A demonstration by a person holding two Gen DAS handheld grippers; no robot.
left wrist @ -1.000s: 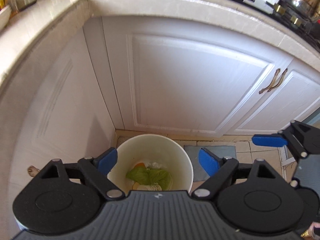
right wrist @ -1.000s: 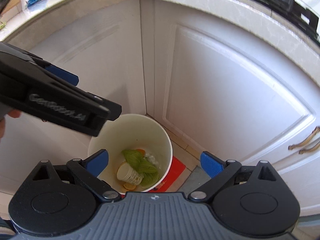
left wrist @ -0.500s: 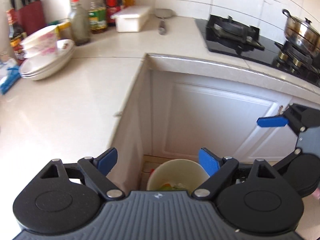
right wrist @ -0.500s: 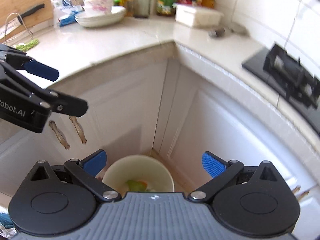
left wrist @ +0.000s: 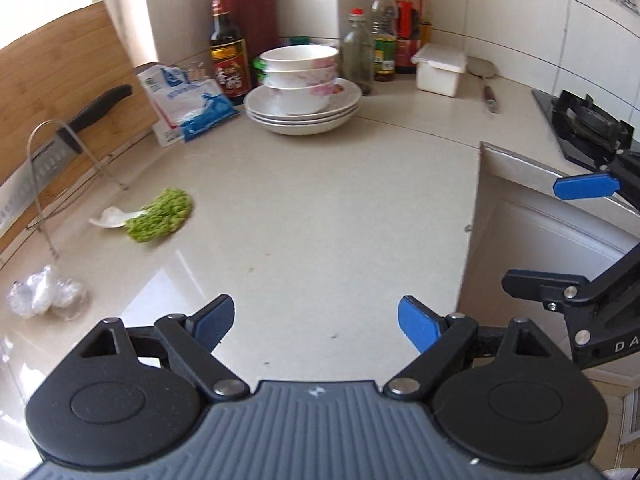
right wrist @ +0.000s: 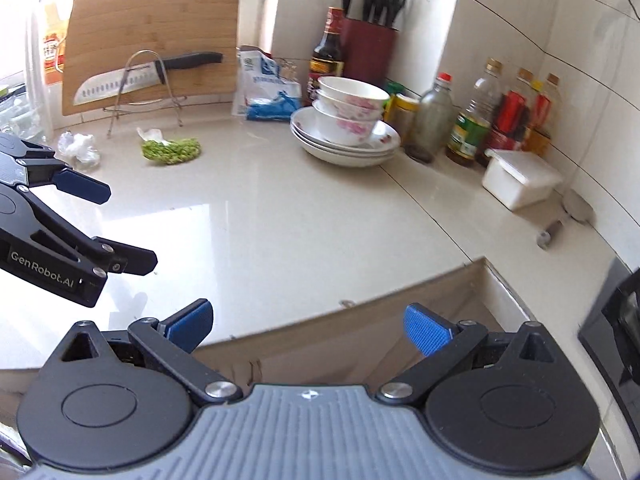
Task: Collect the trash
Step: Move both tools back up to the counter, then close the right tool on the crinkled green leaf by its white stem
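1. both tongs are released and carry nothing. in the left wrist view the left tongs fill the bottom of the frame, blue pads spread wide over bare counter, which suits a reach for the next scrap.
2. same view, left of centre: a green leaf scrap lies flat on the counter with a white stem end toward the left edge. at the lower left edge sits a crumpled clear wrapper, near the leaf but apart from it. both look like the trash to be picked up.
3. same view, right edge: the right tongs show from the side, jaws apart, out over the counter's inner corner and the cupboard front below it.
4. upper middle: stacked bowls and plates, bottles and a white box stand against the wall, probably parked clear of the working space.
5. in the right wrist view the right tongs hang over the counter edge, pads wide apart, nothing between them.
6. same view, left edge: the left tongs reach in, jaws parted, pointing toward the counter.
7. upper left: the leaf scrap and the wrapper lie just in front of the wire rack holding a knife before a cutting board. the left tongs are nearer to them, so that side seems the natural one to grab.
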